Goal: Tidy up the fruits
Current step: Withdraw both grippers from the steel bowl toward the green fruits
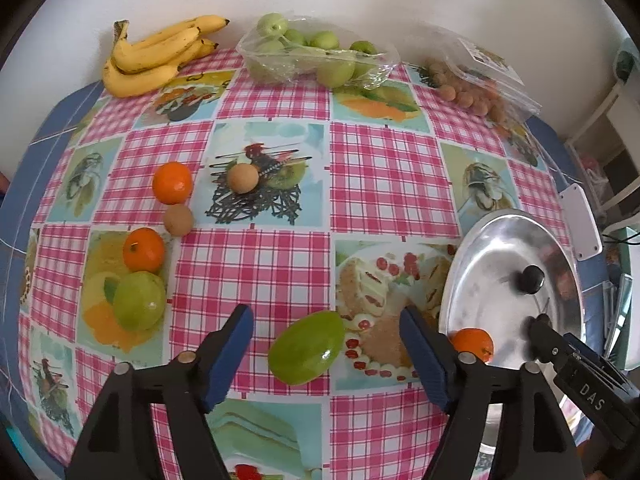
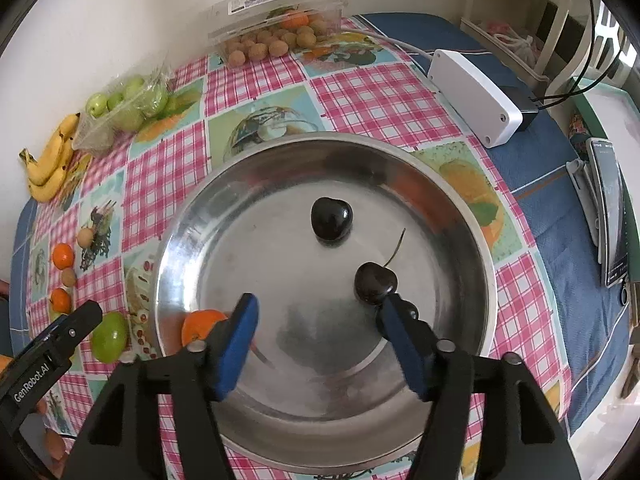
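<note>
Both tools gape empty, left tool (image 1: 326, 354) straddling a green fruit (image 1: 307, 347) on the tabletop (image 1: 384, 168), right tool (image 2: 316, 340) over the steel tray (image 2: 472, 240) beside a cherry (image 2: 375, 282) at two o'clock: mid-sorting, next comes closing on that green fruit.

The right gripper (image 2: 316, 316) is pointing down over the steel plate (image 2: 192, 240), its blue pads standing apart with nothing between them. One dark cherry (image 2: 332, 216) is sitting near the plate's centre; a stemmed cherry (image 2: 375, 282) is lying at five o'clock from it, just beside the right pad. An orange (image 2: 202, 326) is resting at the plate's eight o'clock rim.
</note>
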